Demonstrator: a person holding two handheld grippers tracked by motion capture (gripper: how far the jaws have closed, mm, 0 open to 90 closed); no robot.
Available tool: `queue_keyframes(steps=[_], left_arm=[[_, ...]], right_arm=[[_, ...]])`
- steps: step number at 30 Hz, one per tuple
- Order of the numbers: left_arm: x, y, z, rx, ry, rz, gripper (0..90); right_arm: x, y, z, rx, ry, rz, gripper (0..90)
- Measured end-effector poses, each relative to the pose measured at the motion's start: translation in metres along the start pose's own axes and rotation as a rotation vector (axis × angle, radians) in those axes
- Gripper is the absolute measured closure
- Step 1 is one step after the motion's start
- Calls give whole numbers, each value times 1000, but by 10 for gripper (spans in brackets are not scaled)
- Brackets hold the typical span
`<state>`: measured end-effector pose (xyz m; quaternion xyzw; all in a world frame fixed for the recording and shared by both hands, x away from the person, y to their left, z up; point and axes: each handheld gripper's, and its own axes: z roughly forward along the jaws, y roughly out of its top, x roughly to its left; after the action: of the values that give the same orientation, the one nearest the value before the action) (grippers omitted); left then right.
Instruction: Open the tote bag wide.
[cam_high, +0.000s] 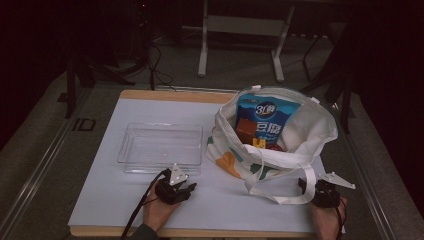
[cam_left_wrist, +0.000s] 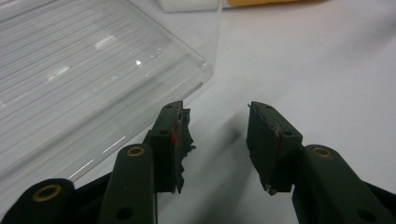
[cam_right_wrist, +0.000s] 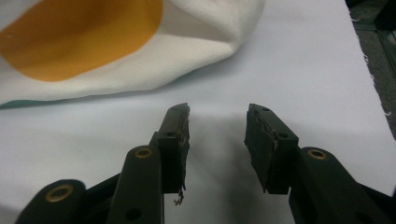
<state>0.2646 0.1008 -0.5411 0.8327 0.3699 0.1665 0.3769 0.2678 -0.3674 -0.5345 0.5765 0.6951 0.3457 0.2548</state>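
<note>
Right now both grippers idle near the table's front edge: left gripper (cam_high: 187, 188) at 7 o'clock, right gripper (cam_high: 306, 186) at 5 o'clock, jaws apart, gripping nothing. Tote bag (cam_high: 305, 131) sits at 2 o'clock, blue tofu pack (cam_high: 267, 117) upright inside; clear tray (cam_high: 131, 146) at 10 o'clock, bare. Risk: loose bag strap (cam_high: 280, 196) just beside the right gripper could snag it, dragging the floppy bag.

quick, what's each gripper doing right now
left gripper: open, holding nothing, beside the clear tray.
right gripper: open, holding nothing, near the tote bag.
</note>
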Motion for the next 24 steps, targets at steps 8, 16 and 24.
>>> queue_keyframes(steps=[8,16,24], left_arm=[[-7,3,-8,-12,-10,60,583],[-9,4,-17,-42,-42,49,583],[-16,12,-29,-57,-72,80,598]], right_arm=[[-2,2,-3,-8,37,12,599],[-1,6,-7,-20,84,12,633],[-1,10,-13,-42,148,39,685]])
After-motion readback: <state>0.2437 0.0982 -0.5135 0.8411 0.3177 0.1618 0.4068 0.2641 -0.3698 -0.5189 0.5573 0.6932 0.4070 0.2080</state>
